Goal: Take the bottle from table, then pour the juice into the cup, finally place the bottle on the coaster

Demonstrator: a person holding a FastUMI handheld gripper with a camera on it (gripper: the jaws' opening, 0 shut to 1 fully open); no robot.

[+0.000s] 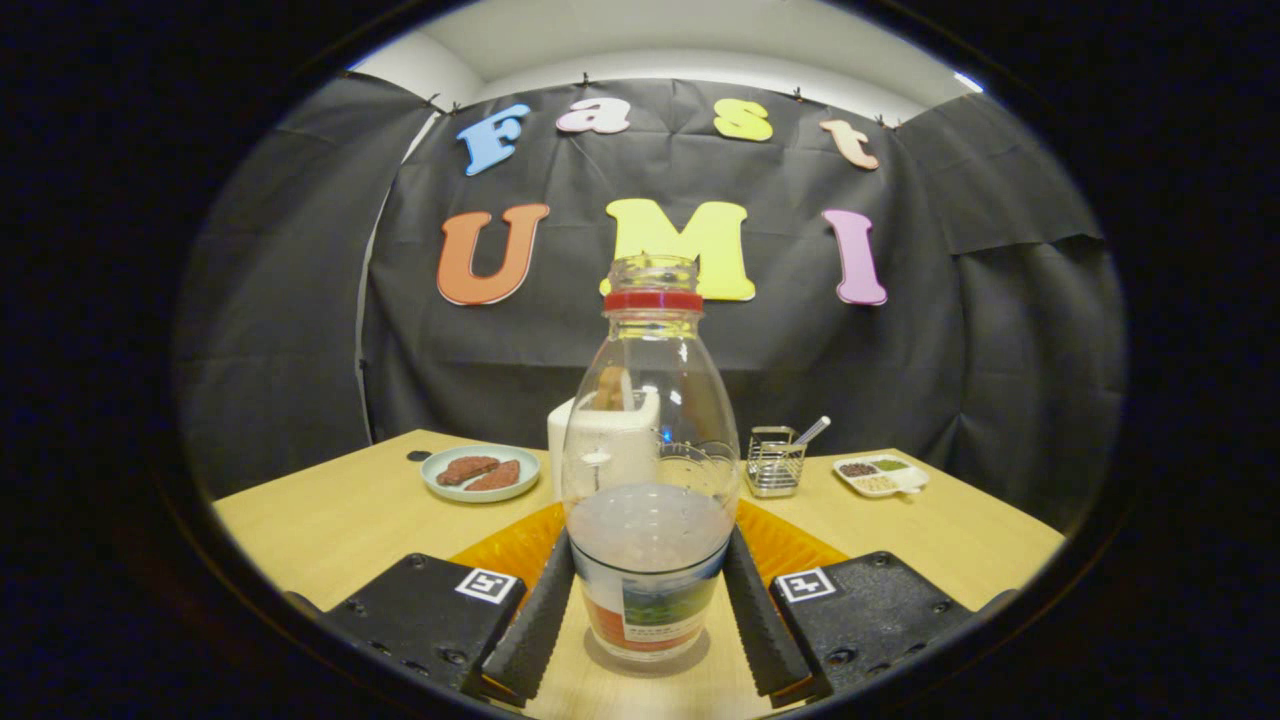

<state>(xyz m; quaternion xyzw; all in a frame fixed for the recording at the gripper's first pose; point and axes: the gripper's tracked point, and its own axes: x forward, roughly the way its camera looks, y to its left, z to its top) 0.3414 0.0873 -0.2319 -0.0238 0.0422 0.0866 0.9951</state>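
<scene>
Bottle (650,480) upright on the wooden table (330,520), standing between our gripper (650,620) fingers.

We see the clear bottle, uncapped with a red ring at its neck, holding cloudy liquid in its lower part and wearing a label near its base. Our two fingers (535,620) flank it closely on either side at label height; whether both pads truly press on it we cannot tell, since the bottle's base rests on the tabletop. Just behind the bottle lies an orange coaster (510,545), and through the glass we make out a clear cup (700,470) beyond it. Farther back stand a white toaster (610,435), a pale plate (480,473) with brown pieces to the left, a wire holder (775,462) and a small divided tray (882,474) to the right.
</scene>
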